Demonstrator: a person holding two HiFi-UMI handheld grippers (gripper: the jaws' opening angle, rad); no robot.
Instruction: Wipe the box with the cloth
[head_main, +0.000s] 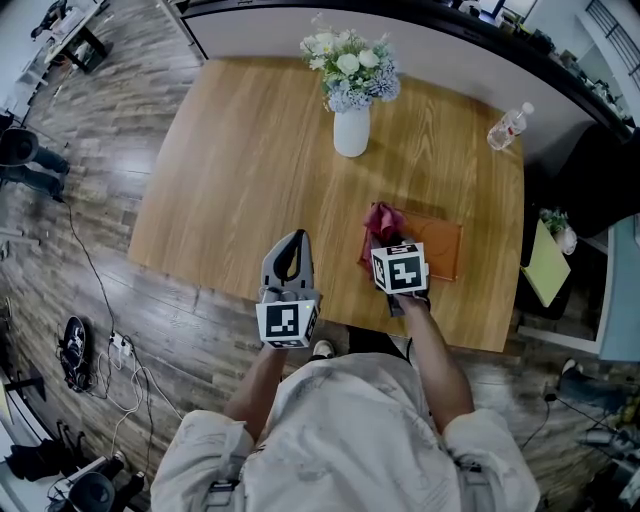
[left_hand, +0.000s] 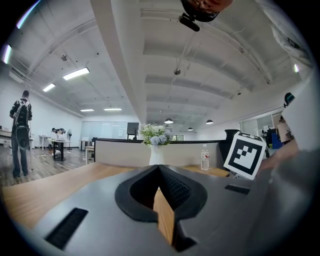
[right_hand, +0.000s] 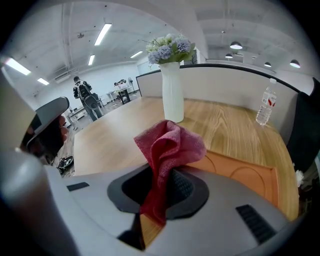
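Observation:
A flat orange box (head_main: 436, 246) lies on the wooden table (head_main: 240, 170) near its front right edge; in the right gripper view the box (right_hand: 240, 172) shows its embossed lid just beyond the jaws. My right gripper (head_main: 382, 236) is shut on a red cloth (head_main: 384, 220), which bunches up above the jaws (right_hand: 167, 147) over the box's left end. My left gripper (head_main: 290, 243) hovers at the table's front edge, left of the box, shut with nothing in it (left_hand: 158, 169).
A white vase of flowers (head_main: 351, 88) stands at the table's back middle. A clear water bottle (head_main: 509, 127) lies at the back right corner. Cables and gear lie on the wooden floor (head_main: 90, 340) to the left.

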